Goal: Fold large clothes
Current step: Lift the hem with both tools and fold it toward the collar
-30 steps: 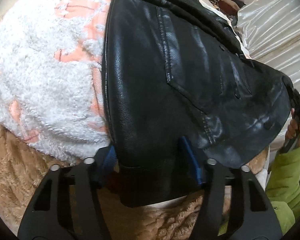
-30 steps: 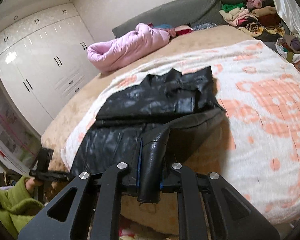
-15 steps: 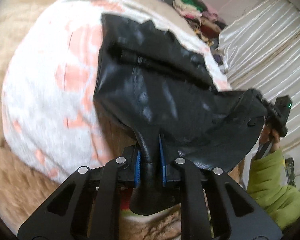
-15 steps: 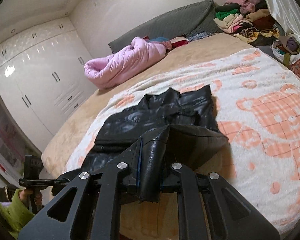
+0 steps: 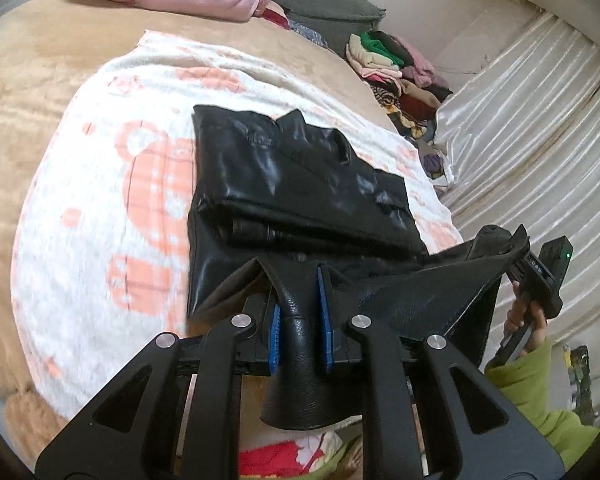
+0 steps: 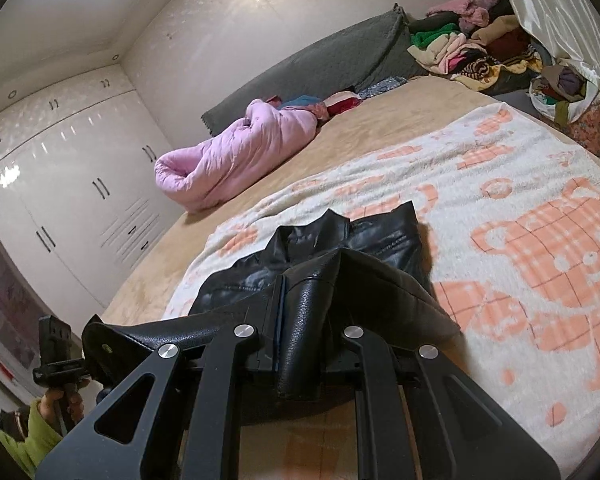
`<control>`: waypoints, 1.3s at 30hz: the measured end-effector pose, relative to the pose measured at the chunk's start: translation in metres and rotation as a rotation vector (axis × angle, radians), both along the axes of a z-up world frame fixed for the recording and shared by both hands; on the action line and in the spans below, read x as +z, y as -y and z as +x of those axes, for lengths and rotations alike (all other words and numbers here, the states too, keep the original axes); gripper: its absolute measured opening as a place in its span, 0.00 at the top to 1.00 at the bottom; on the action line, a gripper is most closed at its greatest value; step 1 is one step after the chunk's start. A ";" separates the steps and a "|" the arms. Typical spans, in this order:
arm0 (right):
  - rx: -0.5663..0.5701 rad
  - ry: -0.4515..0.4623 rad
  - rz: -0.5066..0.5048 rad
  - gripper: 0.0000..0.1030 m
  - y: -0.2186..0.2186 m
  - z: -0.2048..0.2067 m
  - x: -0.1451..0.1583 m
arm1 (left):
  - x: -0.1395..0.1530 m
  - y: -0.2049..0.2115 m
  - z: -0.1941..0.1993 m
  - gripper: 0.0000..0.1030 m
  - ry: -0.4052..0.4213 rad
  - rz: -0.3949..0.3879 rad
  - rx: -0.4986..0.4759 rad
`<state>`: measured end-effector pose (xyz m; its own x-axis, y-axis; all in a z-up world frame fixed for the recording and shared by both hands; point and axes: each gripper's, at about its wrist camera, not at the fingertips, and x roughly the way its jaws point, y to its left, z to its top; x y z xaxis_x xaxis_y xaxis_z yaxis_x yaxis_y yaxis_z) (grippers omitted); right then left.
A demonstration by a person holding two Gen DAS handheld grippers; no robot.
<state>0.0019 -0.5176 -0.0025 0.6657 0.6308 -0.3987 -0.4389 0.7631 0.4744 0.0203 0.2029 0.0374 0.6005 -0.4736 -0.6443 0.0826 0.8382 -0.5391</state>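
Black leather jacket point(image 5: 300, 184): partly folded, far portion lying flat on the white-and-orange blanket point(image 5: 100, 208) ahead of both tools; near hem lifted off the bed and stretched between them. Left tool point(image 5: 299, 316): blue-padded fingers point(image 5: 323, 312) pressed together on a bunched fold of the jacket's hem, leather hanging down below the pinch toward the camera. Right tool point(image 6: 304, 316): fingers likewise clamped on a thick fold of the same hem, the leather rising into a tent-like ridge just beyond the tips. In the left wrist view the right tool point(image 5: 540, 276) shows to the right of the left tool, gripped by a hand in a green sleeve point(image 5: 540, 392), with the jacket edge drawn taut toward it. In the right wrist view the left tool point(image 6: 56, 356) shows to the left at the hem's other corner. Tan bed cover point(image 6: 380, 128): under the blanket, extending beyond the jacket. Pink quilt point(image 6: 236, 156): rolled, far ahead on the bed near the grey headboard point(image 6: 320, 68). Pile of mixed clothes point(image 6: 476, 48): far ahead and right. White wardrobe point(image 6: 60, 184): far left of the right tool. Pale curtain point(image 5: 520, 128): right of the left tool.
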 end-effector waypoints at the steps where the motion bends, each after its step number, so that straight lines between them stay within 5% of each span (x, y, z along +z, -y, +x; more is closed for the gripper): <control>1: -0.008 -0.006 0.011 0.89 0.000 0.005 0.000 | 0.000 0.001 0.003 0.92 0.003 0.004 0.002; 26: -0.104 -0.058 0.003 0.88 -0.021 0.087 -0.012 | 0.011 0.005 0.106 0.91 0.019 0.031 0.086; 39: -0.096 -0.123 -0.025 0.85 -0.033 0.131 -0.032 | -0.017 -0.001 0.140 0.88 -0.052 0.006 0.146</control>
<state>0.1327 -0.4845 -0.0347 0.6675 0.5555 -0.4958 -0.3030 0.8109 0.5007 0.1600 0.2038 0.0202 0.6287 -0.3795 -0.6788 -0.0684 0.8425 -0.5343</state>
